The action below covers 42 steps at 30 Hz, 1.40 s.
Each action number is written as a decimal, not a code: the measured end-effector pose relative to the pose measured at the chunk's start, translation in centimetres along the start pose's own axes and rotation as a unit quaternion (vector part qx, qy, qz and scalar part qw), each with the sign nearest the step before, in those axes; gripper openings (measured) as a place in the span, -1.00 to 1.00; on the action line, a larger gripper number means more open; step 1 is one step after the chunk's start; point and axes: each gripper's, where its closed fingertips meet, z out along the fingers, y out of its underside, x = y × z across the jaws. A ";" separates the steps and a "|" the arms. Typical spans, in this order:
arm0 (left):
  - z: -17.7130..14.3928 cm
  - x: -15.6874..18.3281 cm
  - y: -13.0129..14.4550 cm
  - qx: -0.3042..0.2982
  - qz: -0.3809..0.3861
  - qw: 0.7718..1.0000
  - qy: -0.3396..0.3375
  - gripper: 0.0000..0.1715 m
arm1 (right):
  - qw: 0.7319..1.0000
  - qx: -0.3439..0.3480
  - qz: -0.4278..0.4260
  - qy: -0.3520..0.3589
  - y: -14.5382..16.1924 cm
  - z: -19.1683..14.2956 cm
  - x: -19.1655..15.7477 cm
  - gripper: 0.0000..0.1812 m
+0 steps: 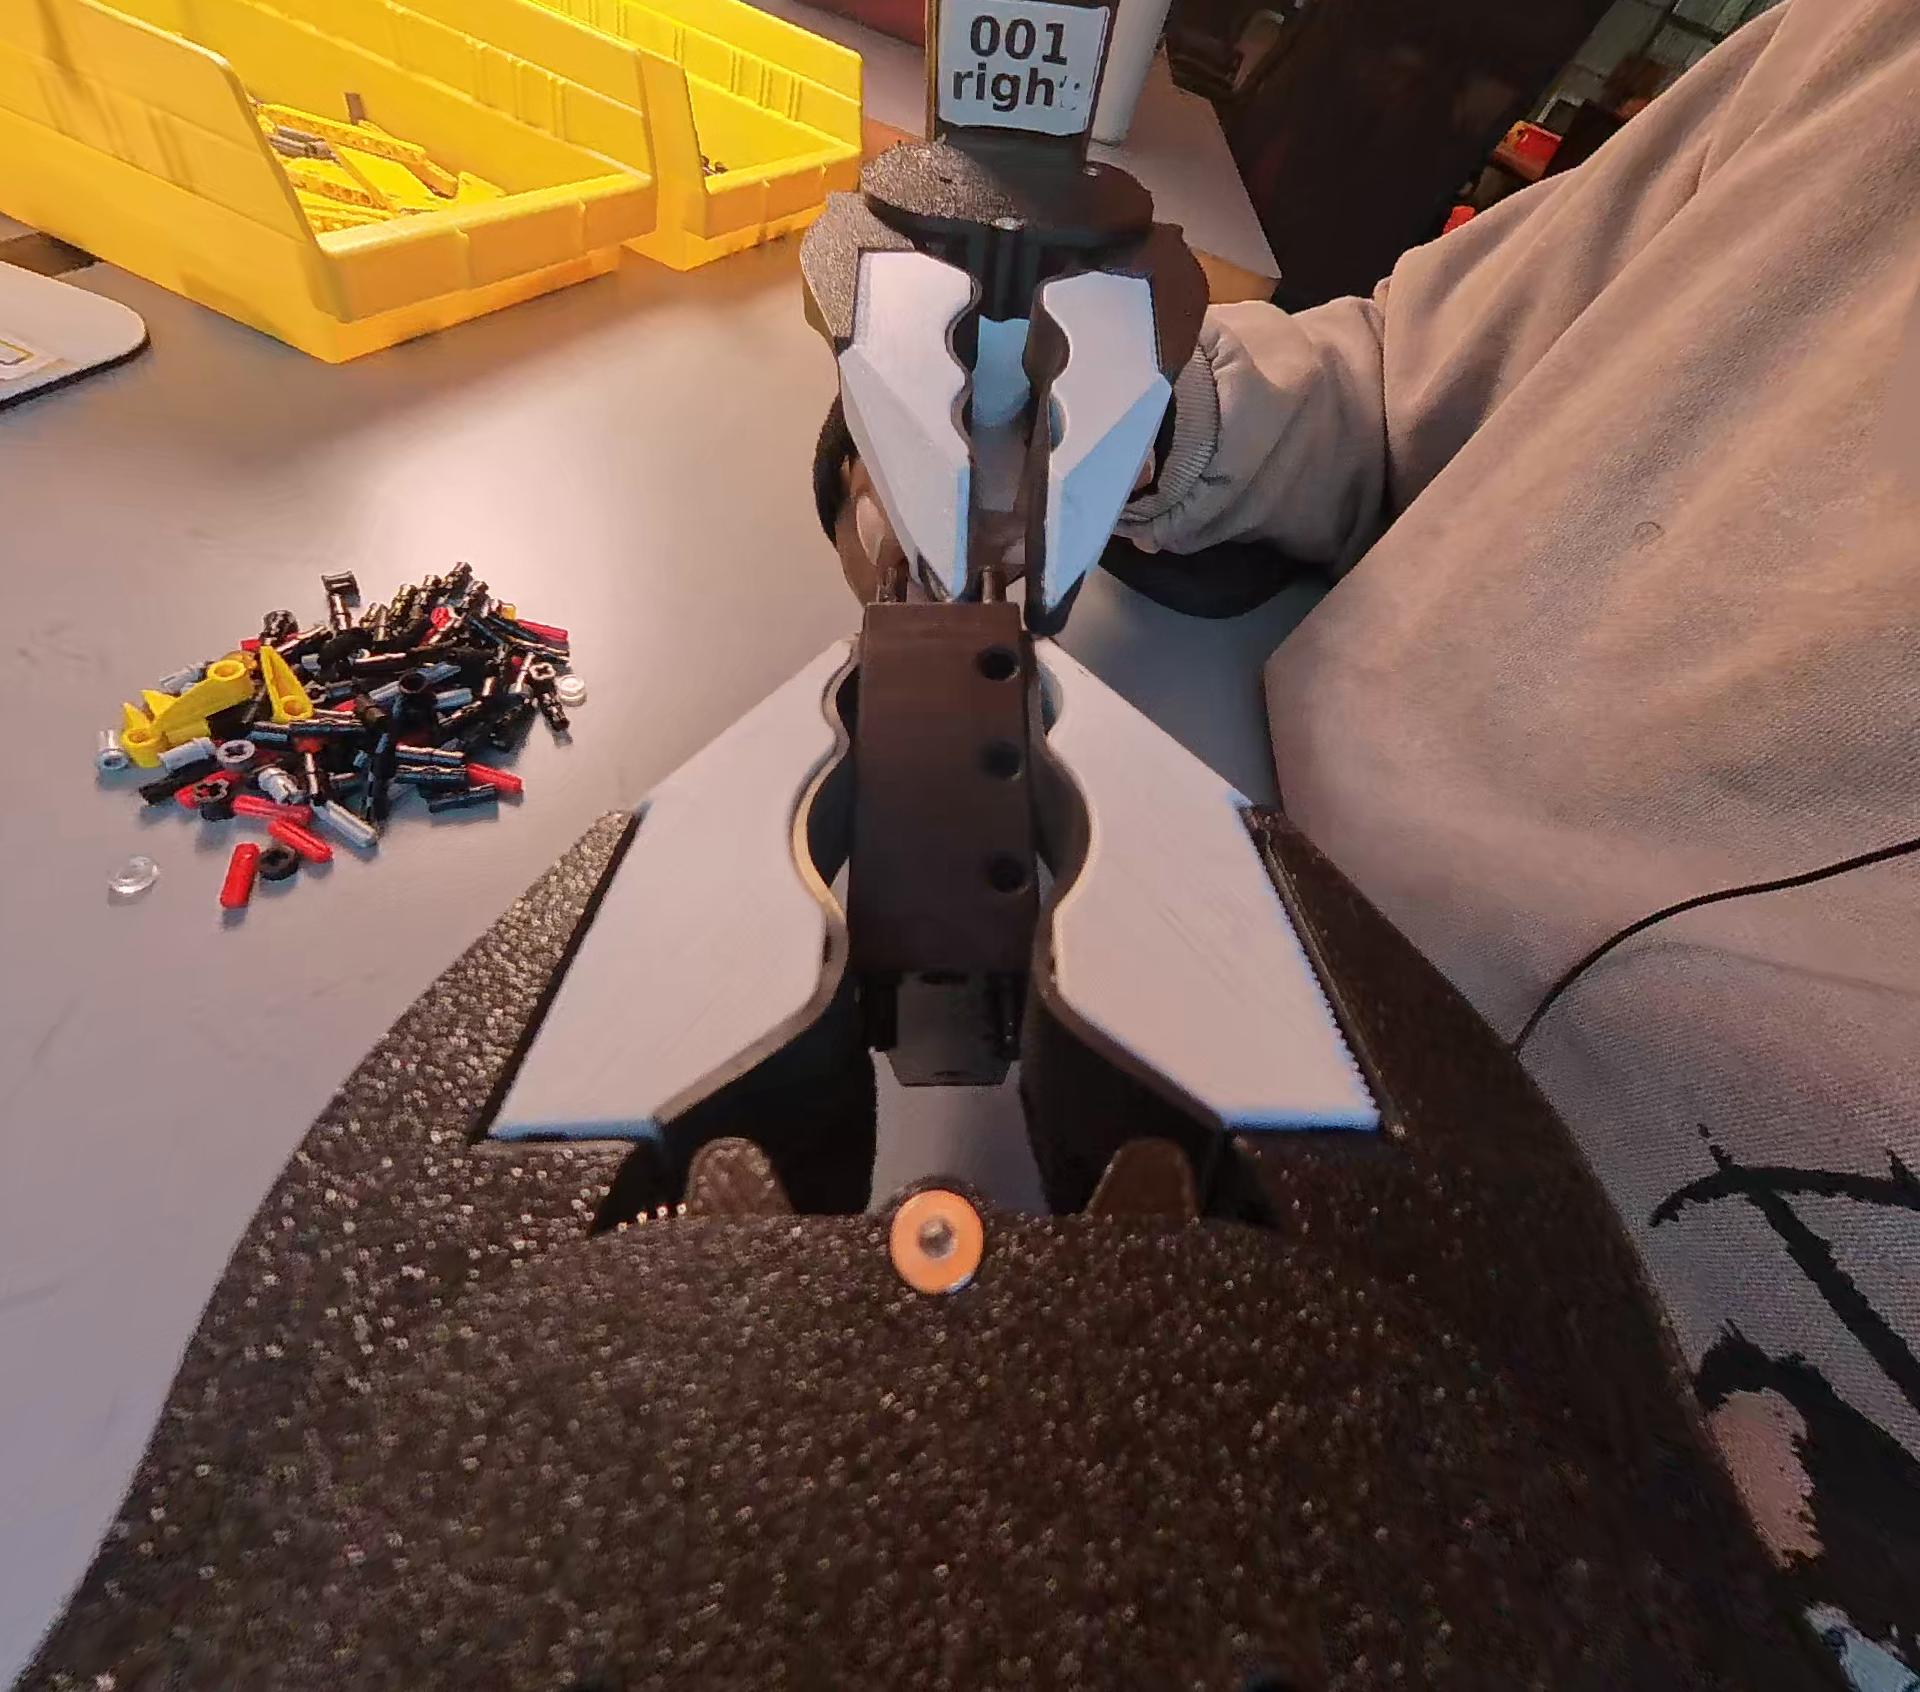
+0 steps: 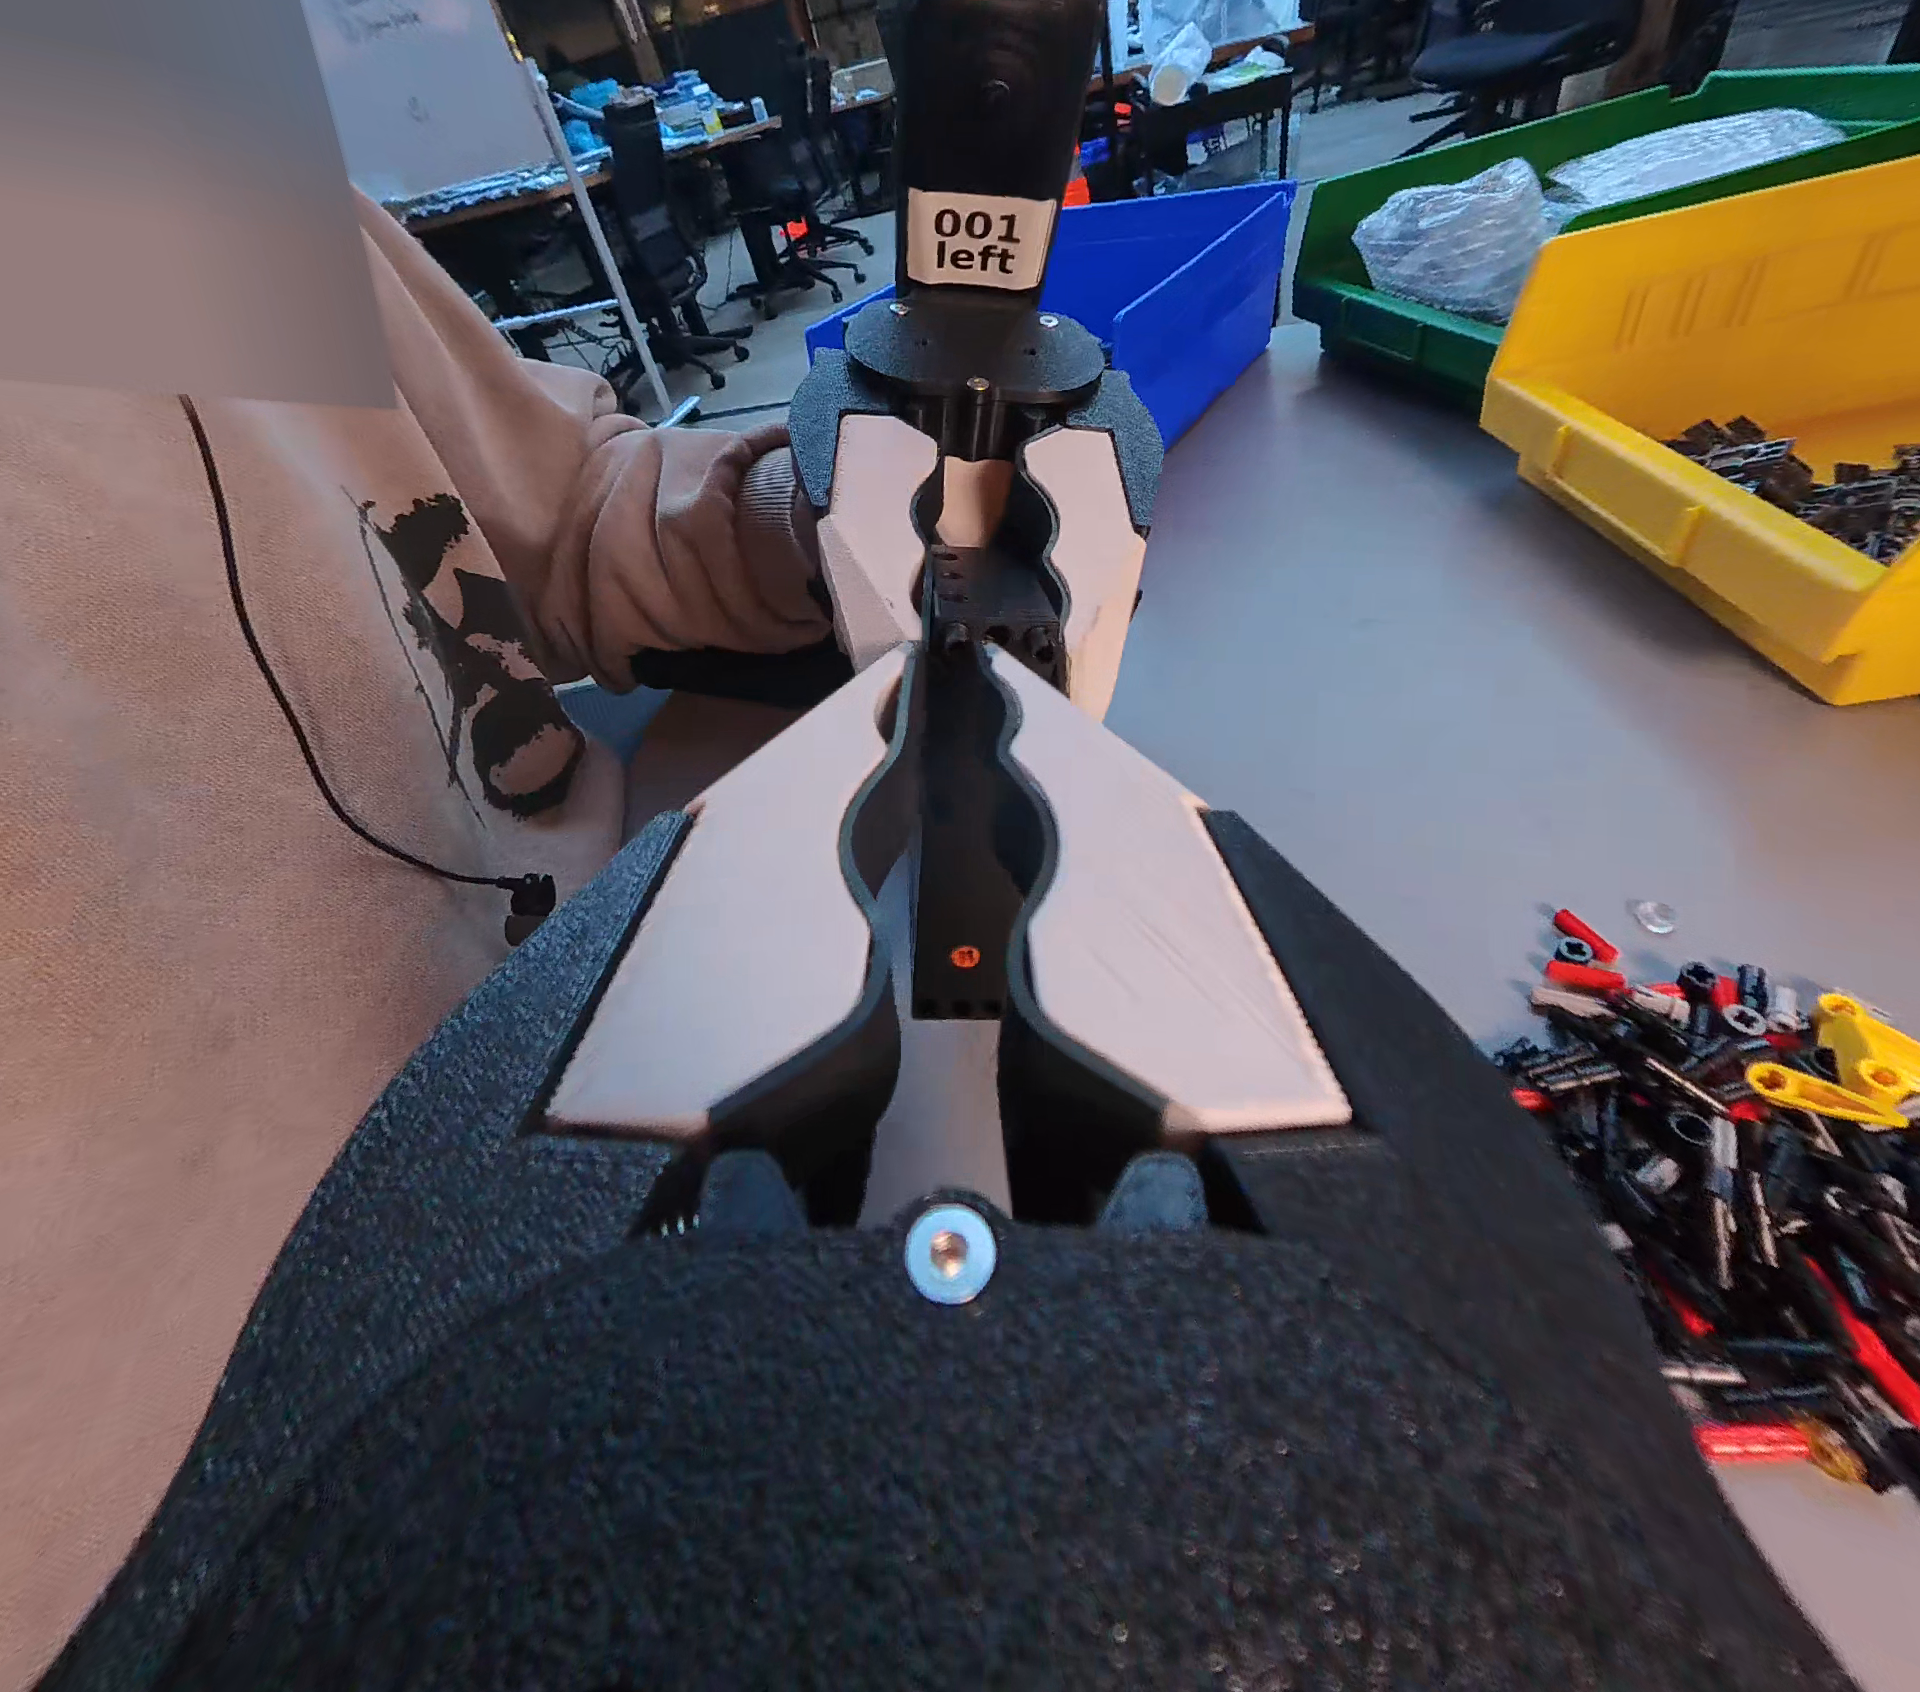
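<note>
Closest to the lens, the left gripper [image 1: 940,666] is clamped on a black block [image 1: 940,811] with a row of three round holes in one face. The block is seated deep between the pale fingers [image 1: 707,915] and runs straight out along them.

Facing it tip to tip, the right gripper [image 1: 987,582] is closed on a narrow black bar [image 2: 956,863]. The bar's far end meets the end of the block, where small dark pegs [image 1: 992,582] stand out. Both pieces are held above the desk [image 1: 623,447], just in front of the person's sweatshirt [image 1: 1558,499] at the desk's near edge.

Block and bar appear to lie on one line. Judged from that, a firm hold without any twist is what keeps such a joint from binding.

A pile of small black, red, grey and yellow parts [image 1: 343,707] lies out on the desk, well apart from both grippers, with a clear round piece [image 1: 133,873] just beside it. Yellow bins [image 1: 416,136] stand toward the far edge. On the other side are another yellow bin [image 2: 1662,499] of black parts, a green bin [image 2: 1403,312] holding plastic bags, and a blue bin [image 2: 1195,271].

Only the sleeves and a thin black cable [image 2: 291,707] on the sweatshirt lie close to the grippers.
</note>
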 end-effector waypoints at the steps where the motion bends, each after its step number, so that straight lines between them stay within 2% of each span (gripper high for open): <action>1: 0.1 0.0 0.1 -0.003 0.004 1.000 -0.002 -0.69 | 1.000 -0.001 0.000 0.001 0.0 0.1 0.0 -0.91; 13: 0.1 0.4 0.3 0.003 0.015 1.000 0.002 -0.69 | 0.999 -0.009 0.034 -0.023 0.8 -0.3 -0.2 -0.92; 20: 0.3 0.1 1.3 -0.011 0.036 0.999 -0.012 -0.70 | 0.991 -0.006 0.122 -0.059 1.9 -0.1 -0.2 -0.97; 31: 0.0 -0.1 1.9 -0.027 0.032 0.999 -0.013 -0.69 | 0.995 -0.008 0.086 -0.040 2.0 -0.5 0.1 -0.96; 34: -0.1 -0.1 1.8 -0.017 0.022 1.000 -0.007 -0.69 | 0.997 -0.008 0.070 -0.037 1.9 -0.3 -0.2 -0.87; 36: 0.1 0.1 1.8 -0.017 0.020 1.000 -0.003 -0.69 | 0.998 -0.008 0.063 -0.028 1.9 -0.2 -0.1 -0.96; 42: 0.0 0.0 1.5 -0.002 0.012 1.000 -0.002 -0.69 | 0.998 -0.018 0.054 -0.022 2.4 -0.2 -0.1 -0.96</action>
